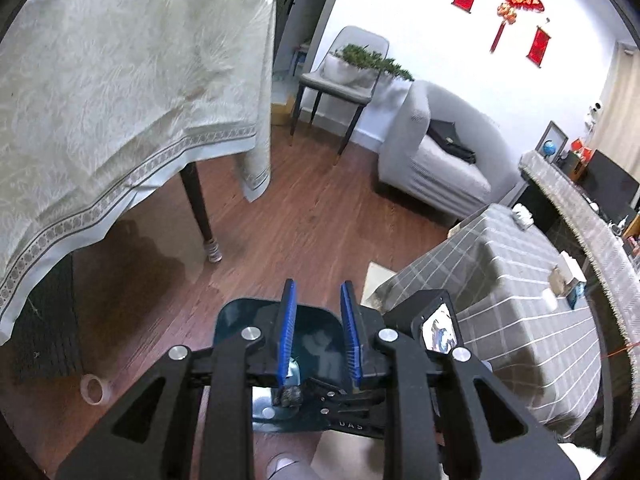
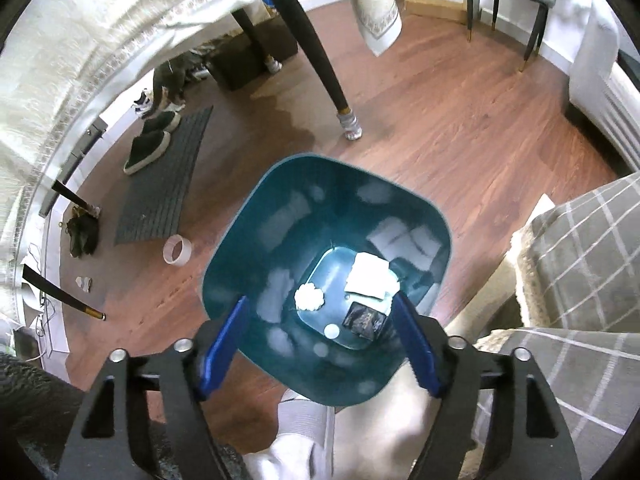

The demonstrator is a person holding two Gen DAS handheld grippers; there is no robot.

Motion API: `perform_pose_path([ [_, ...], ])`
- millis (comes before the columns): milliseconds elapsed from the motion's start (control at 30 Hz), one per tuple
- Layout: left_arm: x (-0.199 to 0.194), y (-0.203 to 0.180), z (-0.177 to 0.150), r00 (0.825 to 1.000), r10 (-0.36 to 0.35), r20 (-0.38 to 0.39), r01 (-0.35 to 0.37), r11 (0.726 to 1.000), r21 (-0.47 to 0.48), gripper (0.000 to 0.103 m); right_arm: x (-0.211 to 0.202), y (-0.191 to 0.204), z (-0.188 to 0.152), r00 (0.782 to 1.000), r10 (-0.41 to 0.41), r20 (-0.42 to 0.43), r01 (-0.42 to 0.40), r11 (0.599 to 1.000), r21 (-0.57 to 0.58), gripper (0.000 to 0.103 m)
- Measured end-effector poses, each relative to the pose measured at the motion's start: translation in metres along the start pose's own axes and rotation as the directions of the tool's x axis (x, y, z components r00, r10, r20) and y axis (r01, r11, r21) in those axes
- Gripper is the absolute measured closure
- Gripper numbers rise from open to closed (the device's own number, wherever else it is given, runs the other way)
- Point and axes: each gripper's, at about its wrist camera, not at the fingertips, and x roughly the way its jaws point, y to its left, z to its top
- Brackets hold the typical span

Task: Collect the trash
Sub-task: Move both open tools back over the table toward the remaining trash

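A teal trash bin (image 2: 256, 216) stands on the wooden floor right below my right gripper (image 2: 321, 299), whose blue pads are spread wide over the bin's mouth with nothing between them. On the bin's bottom lie a crumpled white paper ball (image 2: 309, 297), a folded white sheet (image 2: 370, 276), a dark wrapper (image 2: 364, 318) and a small white disc (image 2: 331, 332). In the left wrist view my left gripper (image 1: 318, 285) hangs over the same bin (image 1: 236, 316), its pads close together and holding nothing. A roll of clear tape (image 2: 178, 251) and a white scrap (image 2: 84, 282) lie on the floor to the left.
A table under a pale cloth (image 1: 120, 80) stands at the left, its dark leg (image 2: 320, 52) beyond the bin. A low table with a grey checked cloth (image 2: 580, 260) crowds the right. A doormat (image 2: 164, 184) holds slippers (image 2: 152, 140). A person's leg (image 2: 304, 420) is beside the bin.
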Motion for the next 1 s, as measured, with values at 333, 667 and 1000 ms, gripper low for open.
perform_pose_path([
  [333, -0.011, -0.040, 0.008, 0.997, -0.046, 0.068, 0.044, 0.998, 0.038, 0.071, -0.088, -0.010, 0.000, 0.986, -0.029, 0.165, 0.035, 0.999, -0.035, 0.044],
  [667, -0.015, -0.087, 0.013, 0.990, -0.100, 0.102, 0.090, 0.992, 0.090, 0.061, -0.167, -0.056, -0.019, 0.948, -0.139, 0.288, 0.132, 0.990, 0.041, 0.044],
  [1000, 0.000, -0.155, 0.008, 0.983, -0.157, 0.097, 0.136, 0.971, 0.195, 0.056, -0.216, -0.111, -0.052, 0.908, -0.250, 0.335, 0.210, 0.966, 0.151, 0.044],
])
